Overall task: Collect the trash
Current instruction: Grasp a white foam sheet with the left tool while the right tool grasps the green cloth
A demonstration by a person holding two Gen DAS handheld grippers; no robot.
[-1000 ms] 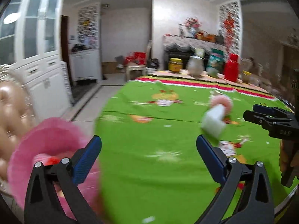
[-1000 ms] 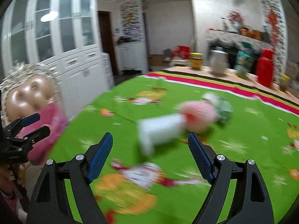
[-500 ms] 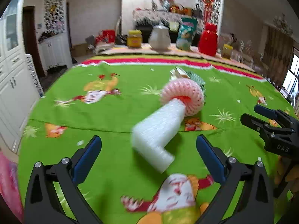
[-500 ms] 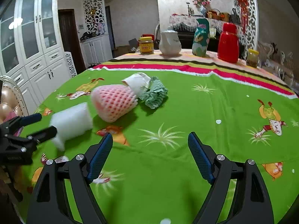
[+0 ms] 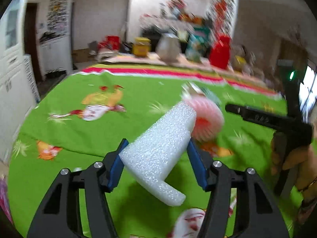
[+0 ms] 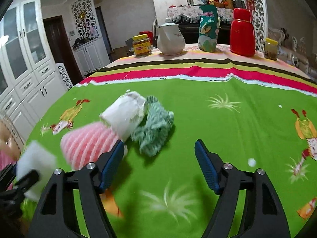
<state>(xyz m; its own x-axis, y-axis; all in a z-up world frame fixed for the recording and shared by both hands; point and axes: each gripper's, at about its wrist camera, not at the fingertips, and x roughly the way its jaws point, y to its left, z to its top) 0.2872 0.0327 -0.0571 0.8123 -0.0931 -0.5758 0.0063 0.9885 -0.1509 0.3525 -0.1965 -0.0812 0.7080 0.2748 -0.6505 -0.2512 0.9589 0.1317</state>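
A white foam piece [image 5: 158, 154] lies on the green tablecloth [image 5: 79, 130], and my left gripper [image 5: 157, 144] is closing on it, both blue pads against its sides. Behind the foam sits a pink foam fruit net [image 5: 206, 123]. In the right wrist view the pink net [image 6: 89, 140], a crumpled white paper cup [image 6: 126, 115] and a green mesh wad [image 6: 154, 132] lie together. My right gripper [image 6: 159, 144] hovers just before them with its jaws closing and nothing between them; its left fingertip is beside the pink net. The left gripper [image 6: 25, 178] with the foam [image 6: 35, 166] shows at the lower left.
At the table's far edge stand a yellow-lidded jar [image 6: 141, 45], a white teapot [image 6: 170, 39], a green bag [image 6: 208, 29], a red thermos [image 6: 242, 32] and a small jar [image 6: 271, 48]. White cabinets [image 6: 23, 69] line the left wall. A hand holds the right gripper [image 5: 257, 117].
My left gripper swung from the pink thing at the table's left edge to the white foam, and its jaws narrowed onto it. My right gripper came closer to the trash pile and narrowed slightly.
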